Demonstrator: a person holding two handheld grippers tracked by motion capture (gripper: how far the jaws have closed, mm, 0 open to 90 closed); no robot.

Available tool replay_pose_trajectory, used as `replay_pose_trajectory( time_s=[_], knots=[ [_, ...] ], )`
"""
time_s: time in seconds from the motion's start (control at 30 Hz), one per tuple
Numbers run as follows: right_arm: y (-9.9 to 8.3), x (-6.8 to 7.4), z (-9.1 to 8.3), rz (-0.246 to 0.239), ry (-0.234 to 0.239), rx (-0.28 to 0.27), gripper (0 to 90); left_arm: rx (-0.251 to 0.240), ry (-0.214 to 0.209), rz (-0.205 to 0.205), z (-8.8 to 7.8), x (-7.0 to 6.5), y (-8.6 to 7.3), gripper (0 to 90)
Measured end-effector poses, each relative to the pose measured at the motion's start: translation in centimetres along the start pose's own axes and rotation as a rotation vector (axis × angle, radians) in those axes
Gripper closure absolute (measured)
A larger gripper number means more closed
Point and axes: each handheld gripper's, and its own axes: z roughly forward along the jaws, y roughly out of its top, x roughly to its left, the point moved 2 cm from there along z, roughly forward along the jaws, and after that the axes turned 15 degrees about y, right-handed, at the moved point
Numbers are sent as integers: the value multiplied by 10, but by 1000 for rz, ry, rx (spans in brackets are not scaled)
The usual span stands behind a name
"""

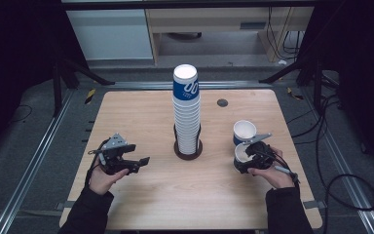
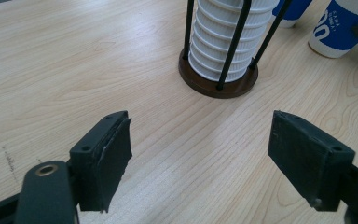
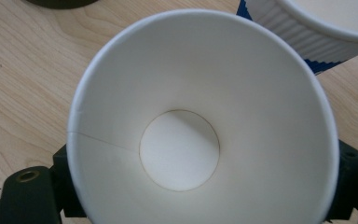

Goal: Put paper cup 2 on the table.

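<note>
1. We identify the work items as paper cups. A tall stack of cups stands in a wire-post holder at the centre of the table. Two loose cups stand at about 3 o'clock from the holder.

2. We locate the near cup between the jaws of the right gripper. The jaws sit against its wall on both sides, so we judge them closed on it. The right gripper view looks straight down into its empty white interior.

3. We locate the far cup just beside the near cup, at its 12 o'clock in the high view. It is upright with its mouth open.

4. We note the left gripper at about 9 o'clock from the holder. Its jaws stand wide apart, with nothing but bare table between them.

5. Handling judgement: an empty paper cup is very light and thin-walled. The rolled rim and the base are its stiffest parts; the mid-wall is likely to dent under a hard squeeze.

6. We recommend gripping across the wall just below the rim, with light pressure.

7. We expect the ribbed sleeve of the cups to give better friction than smooth paper.

8. We treat the stack as top-heavy. A sideways pull at its top could tilt it against the posts.
</note>
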Motion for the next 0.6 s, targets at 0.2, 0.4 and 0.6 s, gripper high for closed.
replay_pose_trajectory(
  time_s=[0.2, 0.4, 0.6],
  knots=[
    [-1, 0, 1, -6, -2, 5, 146, 3, 0, 2, 0, 0, 0, 205],
    [-1, 0, 4, -16, 10, -4, 69, 4, -2, 2, 0, 0, 0, 204],
    [-6, 3, 1, -17, 1, -24, 48, 5, 4, -3, -2, 2, 0, 200]
  ],
)
